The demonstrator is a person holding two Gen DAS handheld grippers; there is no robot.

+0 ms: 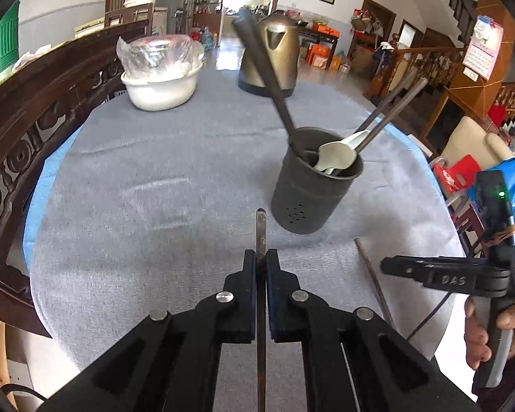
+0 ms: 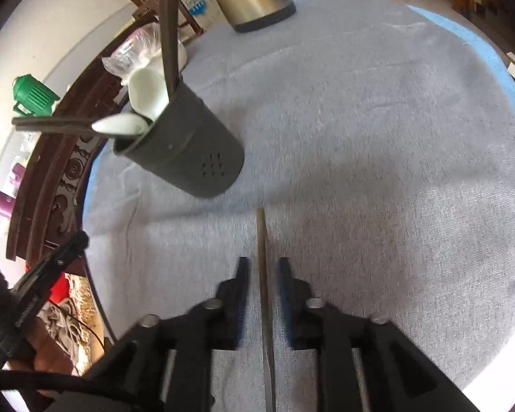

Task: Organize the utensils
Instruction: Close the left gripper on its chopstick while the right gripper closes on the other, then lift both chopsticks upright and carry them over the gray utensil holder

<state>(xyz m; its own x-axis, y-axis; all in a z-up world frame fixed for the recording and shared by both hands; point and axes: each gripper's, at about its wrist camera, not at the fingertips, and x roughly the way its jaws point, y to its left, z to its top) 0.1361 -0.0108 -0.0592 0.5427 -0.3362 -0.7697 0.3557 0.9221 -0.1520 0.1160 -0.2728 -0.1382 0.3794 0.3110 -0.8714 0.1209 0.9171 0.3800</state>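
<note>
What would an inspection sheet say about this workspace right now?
Surface: round table under grey cloth.
Job's things: dark utensil holder upright, holding white spoons and dark chopsticks; one chopstick held, another lying on the cloth.
Clutter: electric kettle; white basin of plastic-wrapped bowls.
Grippers: left gripper shut on a chopstick; right gripper open, straddling the loose chopstick.
Cables: black cable under the right gripper.
Surroundings: carved wooden chair; cluttered room.
</note>
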